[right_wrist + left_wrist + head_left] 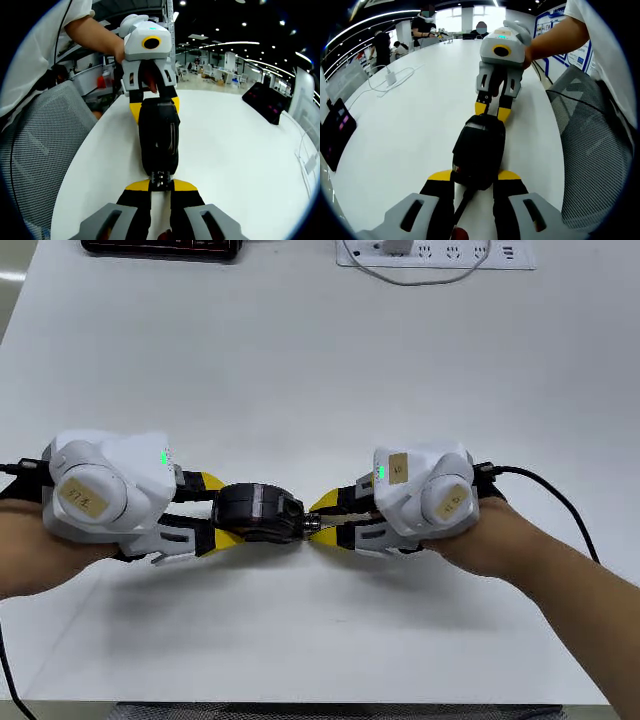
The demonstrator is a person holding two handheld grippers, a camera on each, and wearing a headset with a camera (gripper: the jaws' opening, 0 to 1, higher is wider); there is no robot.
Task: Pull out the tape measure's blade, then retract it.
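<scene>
Left tool [218, 510] clamps the black tape measure [255, 512] by its case, at the near centre of the white surface [300, 370]. The blade hook [312, 523] sits at the case's right end, blade barely out. Right tool [323, 521] is narrow, pinching the hook.

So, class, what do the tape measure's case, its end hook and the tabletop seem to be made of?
The case looks like black plastic, matte with dull highlights. The end hook is likely metal: small, grey, glinting. The tabletop is white and smooth, perhaps laminate, with a soft sheen.
</scene>
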